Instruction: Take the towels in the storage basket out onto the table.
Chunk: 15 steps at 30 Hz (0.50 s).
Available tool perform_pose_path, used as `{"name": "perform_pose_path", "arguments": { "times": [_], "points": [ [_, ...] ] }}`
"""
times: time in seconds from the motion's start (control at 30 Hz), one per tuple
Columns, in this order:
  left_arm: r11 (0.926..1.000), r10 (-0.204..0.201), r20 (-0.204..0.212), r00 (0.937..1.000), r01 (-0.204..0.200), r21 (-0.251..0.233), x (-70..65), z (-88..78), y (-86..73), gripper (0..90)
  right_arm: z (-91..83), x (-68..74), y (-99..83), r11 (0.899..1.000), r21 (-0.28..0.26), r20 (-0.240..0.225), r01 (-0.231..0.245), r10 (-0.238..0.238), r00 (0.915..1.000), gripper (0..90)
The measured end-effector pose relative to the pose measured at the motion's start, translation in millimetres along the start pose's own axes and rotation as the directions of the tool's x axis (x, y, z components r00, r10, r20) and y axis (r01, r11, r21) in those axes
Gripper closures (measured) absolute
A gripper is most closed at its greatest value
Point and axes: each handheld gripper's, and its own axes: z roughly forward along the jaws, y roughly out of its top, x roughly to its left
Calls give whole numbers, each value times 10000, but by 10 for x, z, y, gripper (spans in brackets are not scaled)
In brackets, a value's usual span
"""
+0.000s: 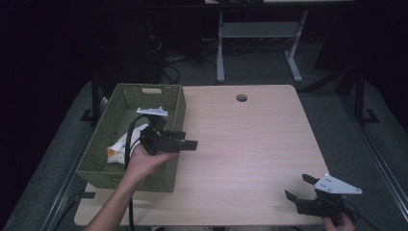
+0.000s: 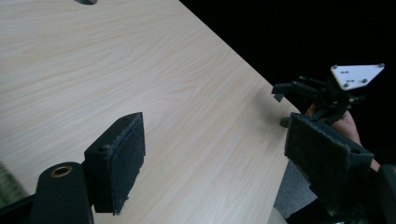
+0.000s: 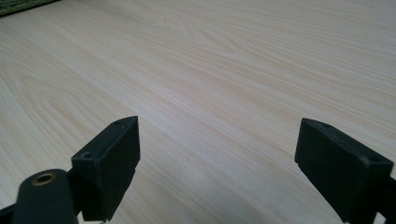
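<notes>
A green woven basket [image 1: 126, 179] stands at the left of the light wooden table [image 1: 250, 144], with a white and orange packet [image 1: 117, 150] lying inside it. A hand holds my left gripper [image 1: 187, 139] above the basket's right wall, jaws pointing right over the table. In the left gripper view this gripper [image 2: 215, 135] is open with nothing between its pads. My right gripper [image 1: 298, 187] rests low at the table's front right corner. It is also open [image 3: 219, 130] over bare wood, and it appears far off in the left gripper view as the right gripper [image 2: 327, 91].
A round cable hole [image 1: 241, 97] sits near the table's far edge. A corner of the basket [image 3: 18, 4] shows at the top left of the right gripper view. Beyond the table stand a desk frame [image 1: 260, 33] and a dark floor with cables.
</notes>
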Motion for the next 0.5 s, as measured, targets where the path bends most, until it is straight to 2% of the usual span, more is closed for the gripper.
{"name": "perform_pose_path", "arguments": {
  "times": [0.13, 0.27, 0.5],
  "points": [
    [9998, -200, 55, 9998, 201, -23, 76, -55, 21, 208, 8, 1, 4, 10000, 39, -12, 65, -65, 10000, 138],
    [9997, -253, -181, 9995, 254, 24, 149, -115, 36, 211, 4, 5, 2, 9999, 64, -43, 96, -96, 9999, 138],
    [9981, -617, -530, 9967, 618, 5, 333, -236, -9, 214, 11, 5, 0, 10000, 69, -56, 49, -48, 10000, 138]
  ]
}}
